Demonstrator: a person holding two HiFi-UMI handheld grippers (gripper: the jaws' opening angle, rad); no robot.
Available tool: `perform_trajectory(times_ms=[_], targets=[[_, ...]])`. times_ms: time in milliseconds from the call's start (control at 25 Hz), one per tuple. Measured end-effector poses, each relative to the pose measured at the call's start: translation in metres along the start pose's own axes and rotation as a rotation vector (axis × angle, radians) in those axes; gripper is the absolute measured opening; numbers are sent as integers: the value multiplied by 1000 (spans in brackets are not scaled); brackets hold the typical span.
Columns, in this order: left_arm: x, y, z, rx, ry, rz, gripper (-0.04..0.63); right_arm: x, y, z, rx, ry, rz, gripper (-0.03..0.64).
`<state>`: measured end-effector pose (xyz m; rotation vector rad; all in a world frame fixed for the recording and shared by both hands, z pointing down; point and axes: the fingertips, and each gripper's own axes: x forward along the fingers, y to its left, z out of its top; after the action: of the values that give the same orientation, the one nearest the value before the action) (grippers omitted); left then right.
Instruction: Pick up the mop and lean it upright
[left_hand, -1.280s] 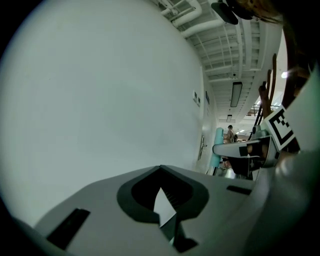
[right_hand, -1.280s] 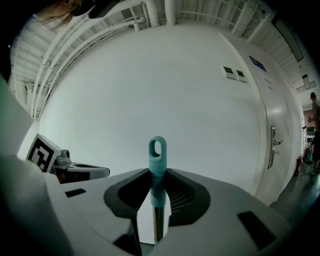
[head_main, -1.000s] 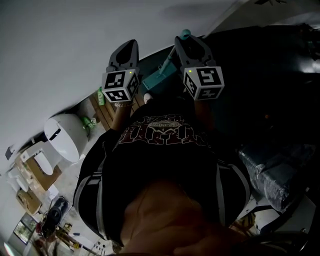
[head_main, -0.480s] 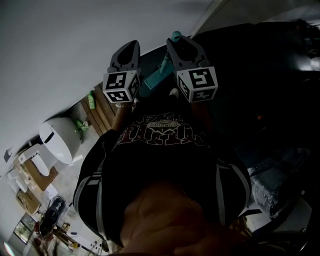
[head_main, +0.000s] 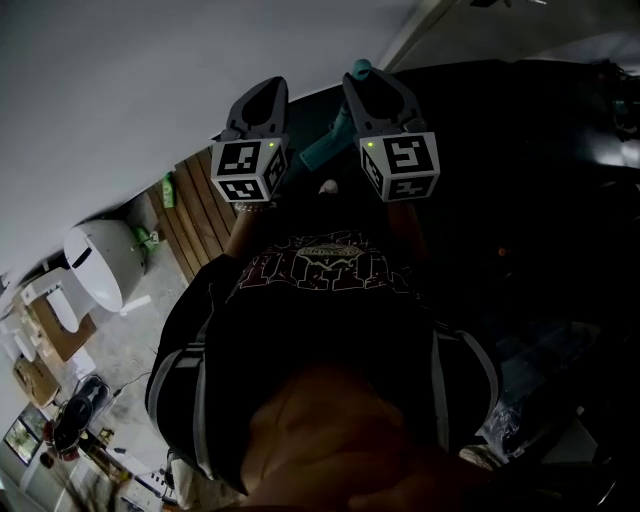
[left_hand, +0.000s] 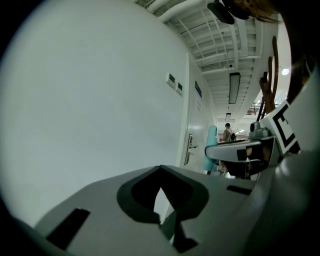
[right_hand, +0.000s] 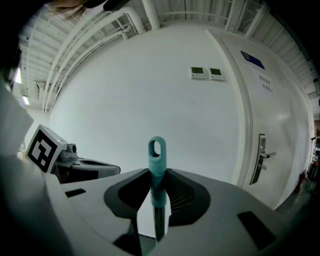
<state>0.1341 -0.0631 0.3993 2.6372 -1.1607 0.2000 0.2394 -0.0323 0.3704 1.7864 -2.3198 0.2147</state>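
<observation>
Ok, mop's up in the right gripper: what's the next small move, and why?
Probably tip the mop handle forward onto the white wall: the right gripper clamps it upright just below its teal loop, and the wall stands right ahead.

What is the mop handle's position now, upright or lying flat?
Upright: the mop handle stands vertical in the right claw, parallel to the door frame.
</observation>
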Motion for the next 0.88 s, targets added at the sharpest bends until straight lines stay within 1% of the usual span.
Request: perform_trajectory(times_ms=[160, 320, 600, 880], targets=[[0, -14, -7, 0, 6, 7, 44, -7, -11, -7, -8, 6, 0, 110], [0, -6, -7, 2, 19, 18, 44, 3, -16, -10, -2, 21, -10, 110], [9, 30, -6, -6, 22, 35, 44, 34, -27, -25, 28, 68, -55, 110], [23, 66, -4, -1, 29, 12, 46, 66, -22, -38, 58, 105, -87, 110]])
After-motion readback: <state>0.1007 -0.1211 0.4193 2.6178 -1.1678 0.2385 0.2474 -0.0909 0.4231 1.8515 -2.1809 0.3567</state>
